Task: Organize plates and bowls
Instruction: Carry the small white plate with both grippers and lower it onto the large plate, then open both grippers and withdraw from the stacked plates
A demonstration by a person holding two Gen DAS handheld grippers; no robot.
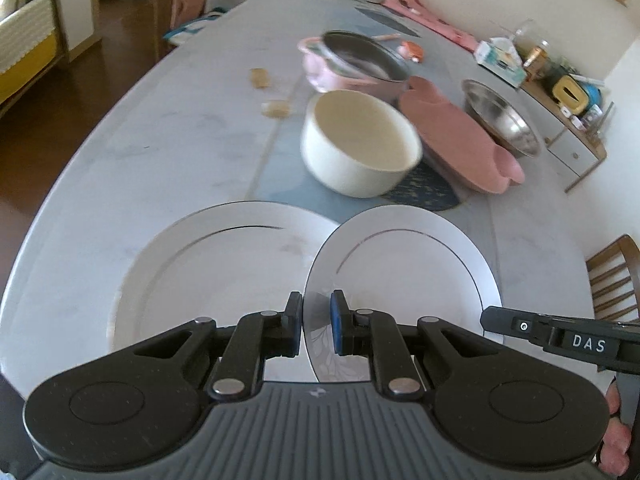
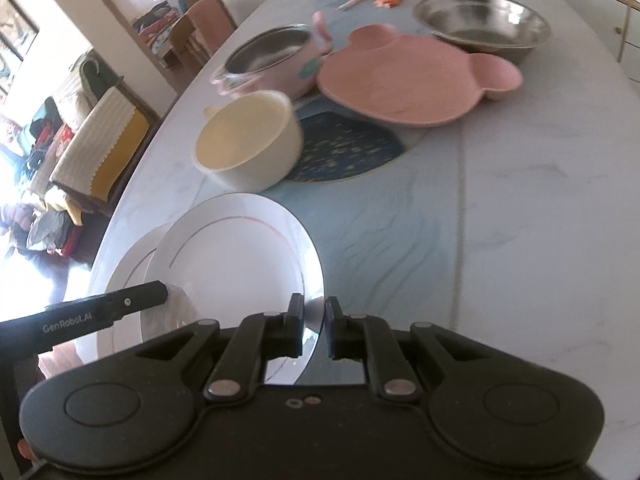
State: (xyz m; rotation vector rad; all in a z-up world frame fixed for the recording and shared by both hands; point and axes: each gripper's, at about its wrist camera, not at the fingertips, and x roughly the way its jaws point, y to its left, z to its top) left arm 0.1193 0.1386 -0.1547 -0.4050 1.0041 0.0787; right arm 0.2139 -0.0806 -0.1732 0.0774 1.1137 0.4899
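- Your left gripper (image 1: 316, 322) was pinched on the near left rim of a white plate (image 1: 404, 272), the two pads pressed against the rim from either side.
- Your right gripper (image 2: 314, 330) was clamped the same way on the near right rim of that held plate (image 2: 240, 256), so both claws carried it together.
- In the left wrist view the tip of your right gripper reached in from the lower right edge and met the plate's right rim; in the right wrist view the left one's finger came in from the left and lay across its near left rim.
- The held plate was tilted and partly overlapped a second white plate (image 1: 208, 264), which lay flat on the marble table (image 1: 132, 148) to its left. In the right wrist view only a sliver of that second plate (image 2: 128, 268) showed behind the held one.
- Beyond the plates stood a cream bowl (image 1: 360, 144), upright and empty, its base on the edge of a dark blue patterned mat (image 2: 344, 148).
- Behind the cream bowl sat a pink pot with a steel liner (image 1: 360, 62), blurred in both views.
- A pink bear-shaped plate (image 2: 404, 80) lay to the right of the cream bowl, just beside the pink pot, with its near edge over the mat.
- A steel bowl (image 2: 484, 24) stood right behind the bear-shaped plate; whether they touched you could not tell.
- Fingers of your hand (image 1: 616, 432) showed at the lower right corner of the left wrist view.
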